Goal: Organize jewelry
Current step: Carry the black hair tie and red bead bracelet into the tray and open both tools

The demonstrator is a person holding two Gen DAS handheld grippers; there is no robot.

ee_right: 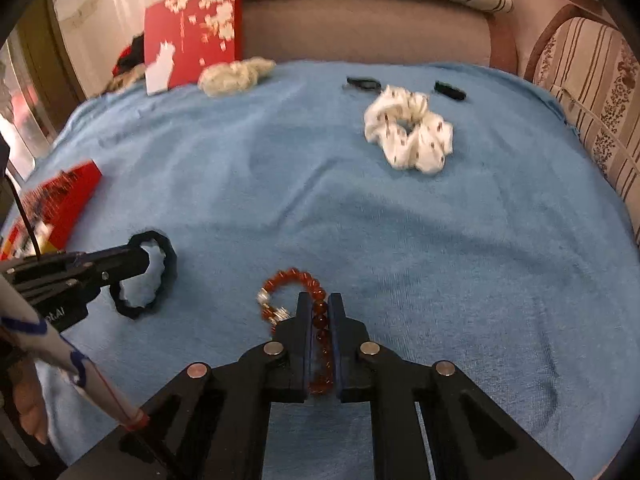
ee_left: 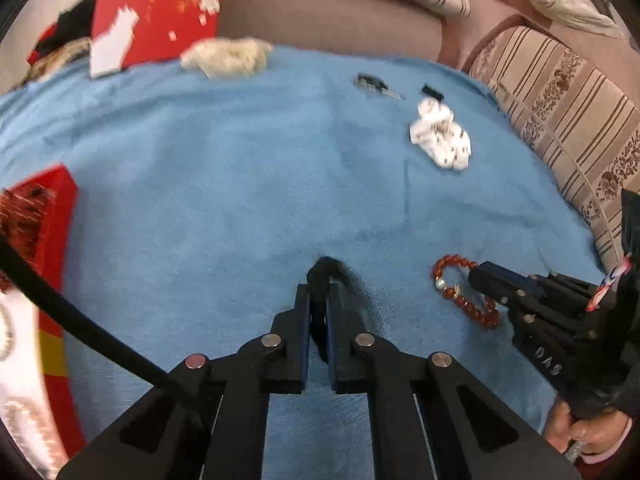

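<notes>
My left gripper [ee_left: 319, 292] is shut on a black ring-shaped hair tie [ee_left: 325, 270] just above the blue cloth; the right wrist view shows that gripper [ee_right: 146, 258] pinching the tie [ee_right: 160, 276]. My right gripper [ee_right: 319, 304] is shut on a red bead bracelet [ee_right: 292, 280] with a silver charm. It also shows in the left wrist view [ee_left: 460, 296], held by the right gripper [ee_left: 476, 276]. A white patterned scrunchie [ee_right: 408, 132] lies further back on the cloth.
A red open box [ee_left: 44, 220] sits at the left edge. A red lid [ee_right: 196, 28] leans at the back, with a beige fluffy scrunchie [ee_right: 236, 74] beside it. Two small black clips [ee_right: 362, 84] [ee_right: 450, 90] lie near the far edge. Striped sofa cushions [ee_left: 560, 120] border the blue cloth [ee_right: 360, 220].
</notes>
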